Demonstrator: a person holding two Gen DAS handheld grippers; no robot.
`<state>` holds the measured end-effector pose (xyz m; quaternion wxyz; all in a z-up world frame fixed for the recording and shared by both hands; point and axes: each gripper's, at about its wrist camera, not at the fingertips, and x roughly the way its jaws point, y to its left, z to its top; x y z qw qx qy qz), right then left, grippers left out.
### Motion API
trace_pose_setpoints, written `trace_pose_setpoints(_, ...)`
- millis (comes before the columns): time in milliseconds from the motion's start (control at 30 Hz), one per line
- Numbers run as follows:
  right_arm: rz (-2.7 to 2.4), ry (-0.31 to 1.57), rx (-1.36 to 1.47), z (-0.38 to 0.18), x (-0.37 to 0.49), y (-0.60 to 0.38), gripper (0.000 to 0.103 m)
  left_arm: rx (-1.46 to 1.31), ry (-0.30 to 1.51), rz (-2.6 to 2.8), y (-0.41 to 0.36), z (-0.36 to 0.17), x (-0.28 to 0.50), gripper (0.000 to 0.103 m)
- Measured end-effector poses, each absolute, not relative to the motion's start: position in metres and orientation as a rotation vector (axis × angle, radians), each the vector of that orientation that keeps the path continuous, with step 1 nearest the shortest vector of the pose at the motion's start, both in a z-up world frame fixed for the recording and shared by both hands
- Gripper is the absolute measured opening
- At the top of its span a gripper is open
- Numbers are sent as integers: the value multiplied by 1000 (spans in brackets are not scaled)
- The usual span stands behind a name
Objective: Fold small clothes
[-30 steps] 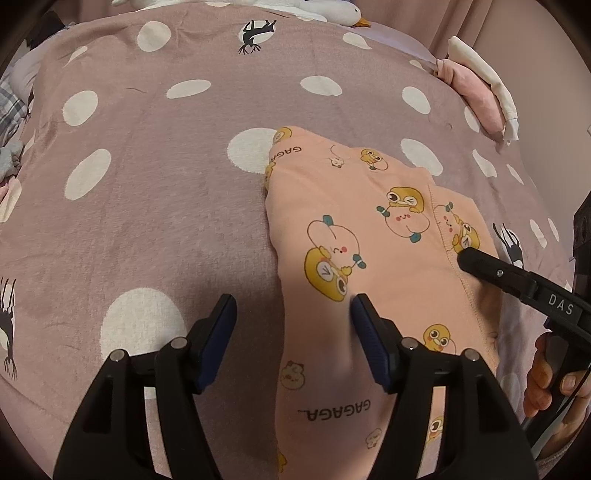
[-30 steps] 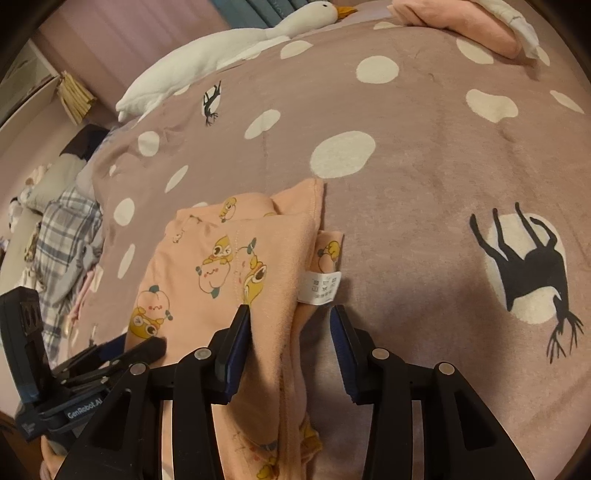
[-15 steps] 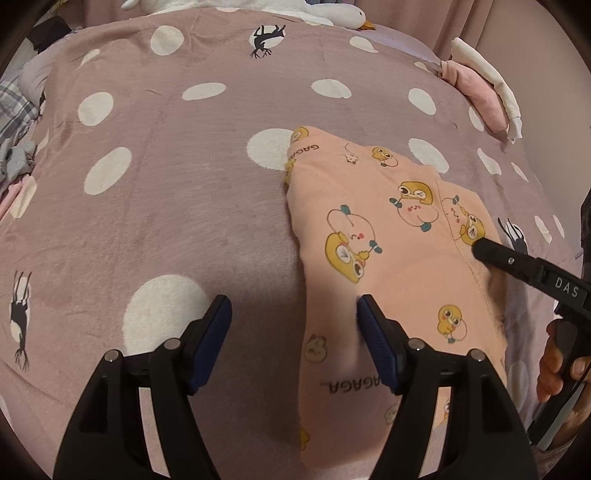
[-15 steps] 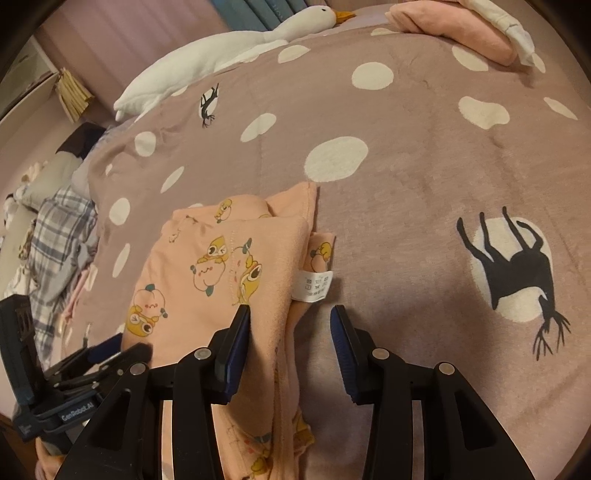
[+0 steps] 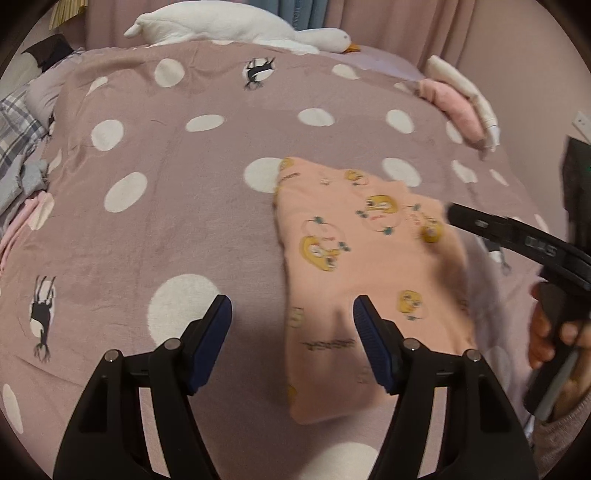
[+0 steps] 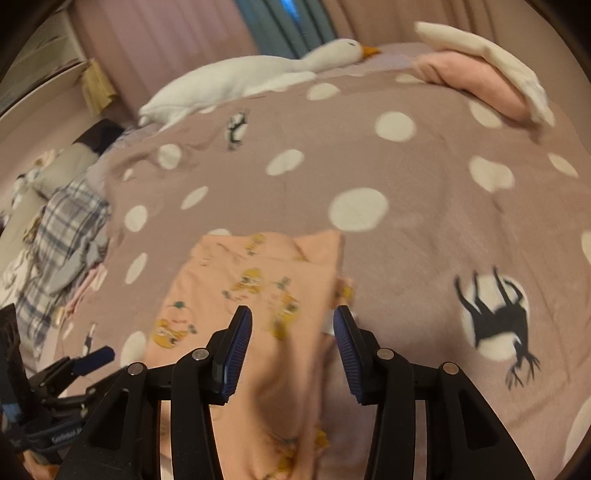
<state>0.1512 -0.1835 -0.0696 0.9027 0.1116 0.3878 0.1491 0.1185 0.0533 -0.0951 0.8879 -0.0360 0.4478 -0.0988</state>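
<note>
A peach garment (image 5: 369, 266) printed with yellow cartoon chicks lies folded into a long strip on the dotted mauve blanket (image 5: 166, 221). My left gripper (image 5: 291, 317) hovers above the strip's left edge. Its jaws are closing with nothing pressed between the blue pads. My right gripper (image 6: 291, 328) hangs over the garment's (image 6: 229, 295) right side, where a second layer sticks out. Its jaws are opening and the cloth lies loose beneath them. The right gripper's finger (image 5: 480, 225) reaches in over the strip's right edge, held by a hand (image 5: 546, 332).
A white goose plush (image 5: 221, 26) lies along the far edge of the bed before curtains. A folded pink and cream stack (image 5: 458, 107) sits at the far right corner. A heap of plaid and grey clothes (image 6: 66, 229) lies at the left edge.
Both grippers have lifted and drawn back from the garment, so more of the bed shows. The right gripper's jaws stand a little wider. The garment lies as it was.
</note>
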Motion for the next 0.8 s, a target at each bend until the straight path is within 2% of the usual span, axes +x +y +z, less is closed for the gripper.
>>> trace_pose_setpoints(200, 403, 817, 168, -76, 164, -156, 46, -51, 957, -261, 36, -104, 113, 46)
trace_pose_setpoints(267, 384, 867, 155, -86, 173, -151, 46, -46, 981, -273, 32, -113, 113, 44)
trace_pose_setpoints(533, 338, 928, 140, -104, 185, -150, 46, -17, 1018, -259, 32, -130, 119, 47)
trace_pose_setpoints(800, 391, 851, 135, -84, 149, -156, 46, -87, 962, -223, 42, -109, 143, 46)
